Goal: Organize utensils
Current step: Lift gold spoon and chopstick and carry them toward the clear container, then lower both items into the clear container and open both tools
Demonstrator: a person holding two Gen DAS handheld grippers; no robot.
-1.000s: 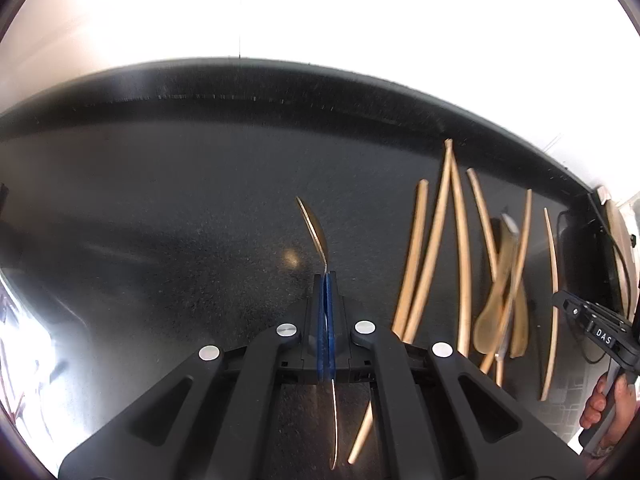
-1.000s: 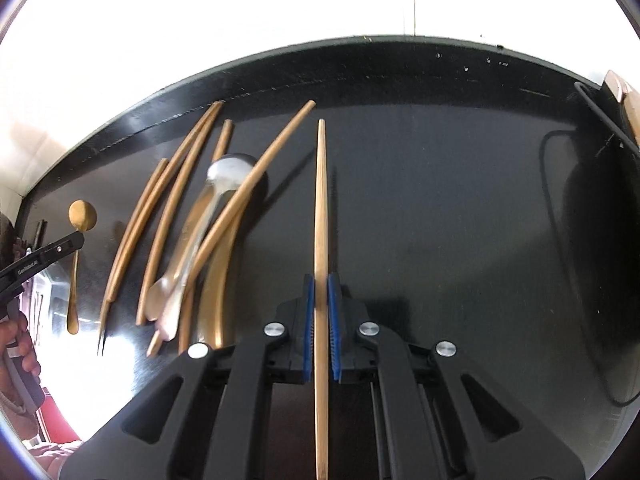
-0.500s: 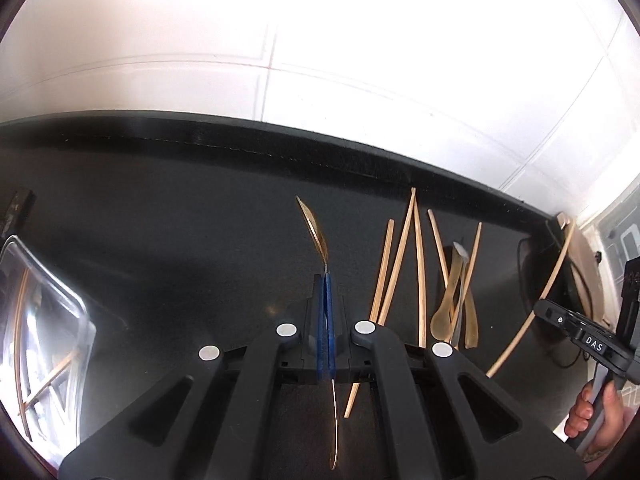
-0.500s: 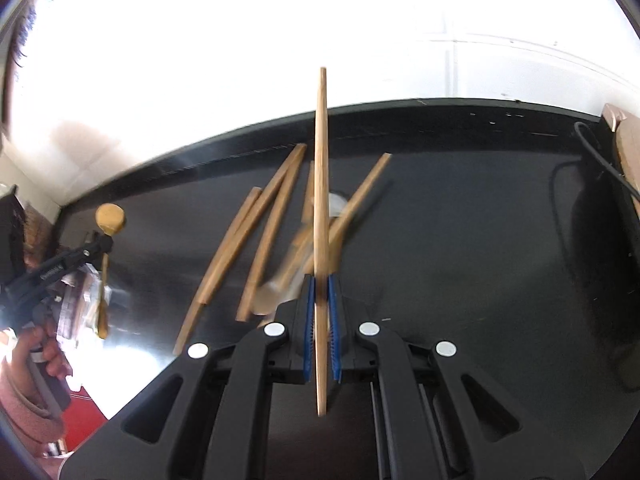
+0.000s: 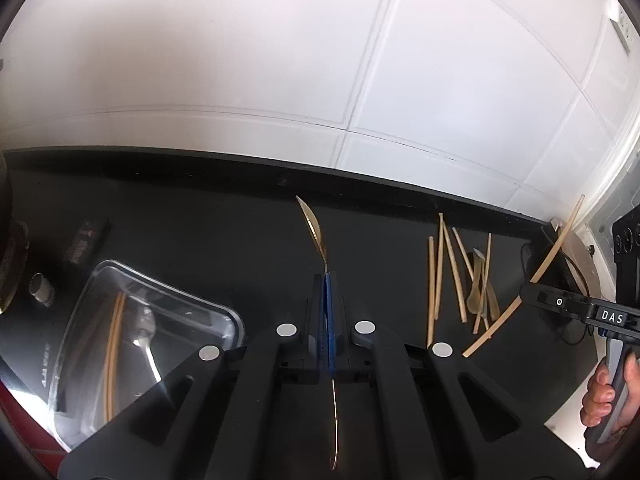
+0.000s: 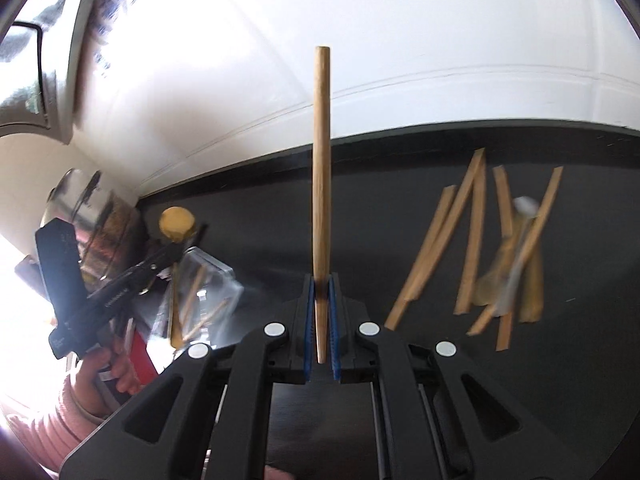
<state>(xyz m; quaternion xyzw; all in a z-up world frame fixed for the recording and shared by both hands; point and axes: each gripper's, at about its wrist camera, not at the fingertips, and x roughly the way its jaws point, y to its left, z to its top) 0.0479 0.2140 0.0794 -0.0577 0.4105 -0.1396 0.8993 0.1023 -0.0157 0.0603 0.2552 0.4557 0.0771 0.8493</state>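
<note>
Black bench (image 5: 200,208), white tiled wall behind. Left hand-held gripper (image 5: 328,312) pinches gold spoon (image 5: 314,228); right hand-held gripper (image 6: 320,312) pinches wooden chopstick (image 6: 321,160). Clear container (image 5: 96,300) lower left.

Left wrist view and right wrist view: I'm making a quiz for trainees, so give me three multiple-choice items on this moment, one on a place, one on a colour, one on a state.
1. Where is the loose chopstick pile?
A. in the tub
B. on the counter
C. on the wall

2. What colour is the spoon in the left tongs?
A. gold
B. red
C. green

3. What are the right tongs doing?
A. open, empty
B. shut on a chopstick
C. shut on a fork

Key: 1 B, the pile lies on the black counter, apart from the clear tub. 2 A, its bowl shines gold. 3 B, the blue pads clamp one chopstick.
</note>
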